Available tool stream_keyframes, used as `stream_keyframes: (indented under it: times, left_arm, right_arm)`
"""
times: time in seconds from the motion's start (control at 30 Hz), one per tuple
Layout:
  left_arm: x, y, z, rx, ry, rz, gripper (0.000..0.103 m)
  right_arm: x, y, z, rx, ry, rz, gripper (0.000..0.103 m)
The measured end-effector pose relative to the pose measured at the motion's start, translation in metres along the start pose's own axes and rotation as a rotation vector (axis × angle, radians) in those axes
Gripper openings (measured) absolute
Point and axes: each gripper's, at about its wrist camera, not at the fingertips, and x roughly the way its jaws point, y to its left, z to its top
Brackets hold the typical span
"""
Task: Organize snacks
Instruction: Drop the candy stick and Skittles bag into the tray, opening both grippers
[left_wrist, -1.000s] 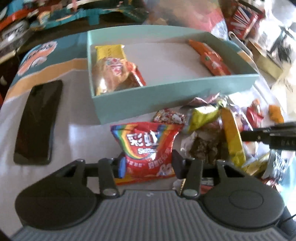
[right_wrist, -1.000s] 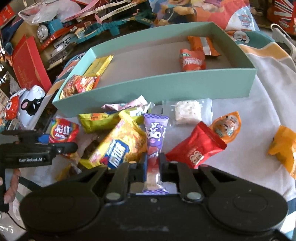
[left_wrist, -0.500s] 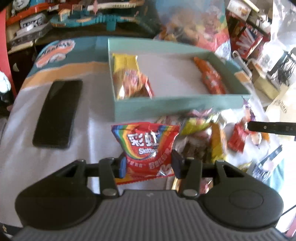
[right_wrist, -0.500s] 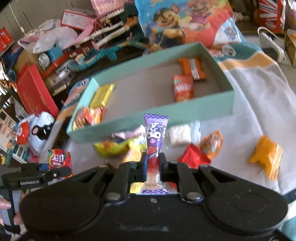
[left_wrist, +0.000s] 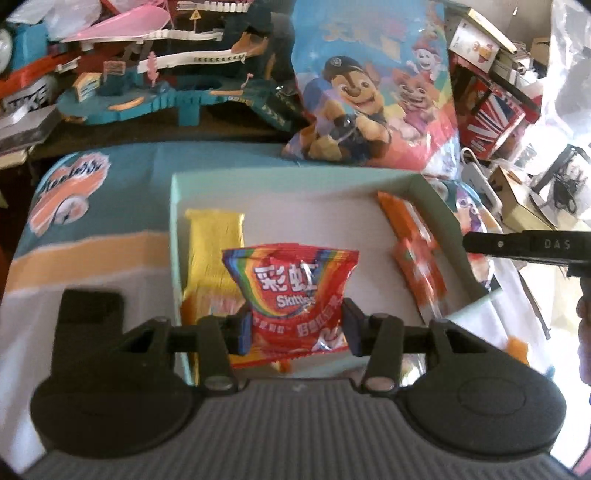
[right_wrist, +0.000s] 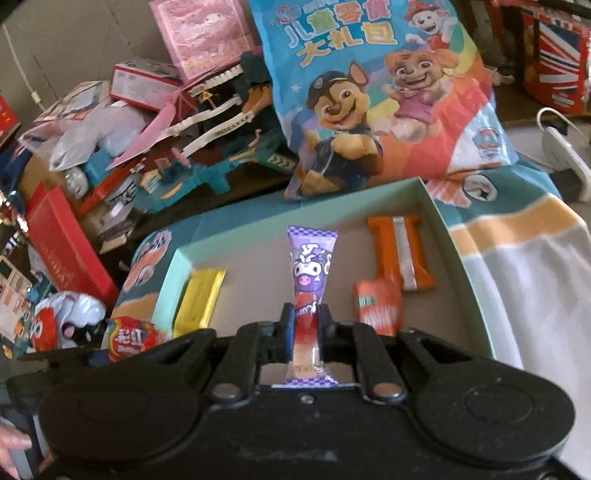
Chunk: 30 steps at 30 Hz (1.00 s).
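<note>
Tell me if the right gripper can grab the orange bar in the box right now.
Probably not: the right gripper is shut on the purple candy, so its jaws are full. The orange bar itself lies uncovered in the box.

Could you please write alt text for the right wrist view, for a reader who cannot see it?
The right claw pinches a purple candy packet upright over a mint-green box, which holds yellow, orange and red snacks.
</note>
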Motion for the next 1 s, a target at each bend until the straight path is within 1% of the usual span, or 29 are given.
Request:
stream_keyframes:
  times: [0.1, 0.23, 0.33, 0.4, 0.43, 0.47, 0.5, 0.53, 0.57, 0.6, 0.67, 0.73, 0.87, 1.0]
  left_arm:
    - [0.028, 0.001, 0.022, 0.005, 0.012, 0.012, 0.046]
    - [0.061, 0.003, 0.045, 0.007, 0.031, 0.029, 0.046]
    - [0.08, 0.008, 0.056, 0.004, 0.038, 0.045, 0.047]
    - [0.09, 0.01, 0.062, 0.0, 0.033, 0.059, 0.048]
    - [0.094, 0.011, 0.064, -0.005, 0.027, 0.074, 0.054]
    - [0.097, 0.012, 0.066, -0.008, 0.022, 0.091, 0.072]
    - [0.099, 0.011, 0.067, -0.008, 0.017, 0.114, 0.082]
    - [0.098, 0.011, 0.067, -0.006, 0.003, 0.132, 0.092]
    - [0.097, 0.009, 0.067, -0.002, -0.009, 0.141, 0.095]
    - [0.096, 0.009, 0.066, 0.001, -0.013, 0.139, 0.095]
    - [0.092, 0.008, 0.064, 0.001, -0.013, 0.136, 0.099]
    - [0.086, 0.006, 0.061, -0.003, -0.014, 0.142, 0.101]
    - [0.069, -0.001, 0.049, -0.001, -0.015, 0.119, 0.103]
    - [0.048, -0.007, 0.03, -0.004, -0.019, 0.102, 0.103]
  right_arm:
    - [0.031, 0.0, 0.019, 0.004, 0.01, -0.019, 0.012]
    - [0.064, -0.006, 0.033, 0.002, 0.027, -0.044, 0.012]
    - [0.086, -0.014, 0.04, 0.008, 0.035, -0.061, 0.012]
    - [0.098, -0.019, 0.044, 0.009, 0.031, -0.074, 0.015]
    - [0.103, -0.02, 0.046, 0.011, 0.028, -0.075, 0.022]
    - [0.106, -0.023, 0.048, 0.021, 0.026, -0.07, 0.042]
    - [0.11, -0.024, 0.05, 0.037, 0.02, -0.066, 0.054]
    - [0.11, -0.026, 0.051, 0.047, 0.009, -0.07, 0.068]
    - [0.109, -0.027, 0.051, 0.052, -0.005, -0.074, 0.076]
    - [0.108, -0.027, 0.051, 0.057, -0.015, -0.076, 0.079]
    - [0.105, -0.03, 0.049, 0.07, -0.017, -0.071, 0.09]
    - [0.1, -0.03, 0.046, 0.071, -0.022, -0.078, 0.092]
    - [0.084, -0.027, 0.038, 0.068, -0.025, -0.058, 0.101]
    - [0.068, -0.018, 0.023, 0.034, -0.005, -0.053, 0.103]
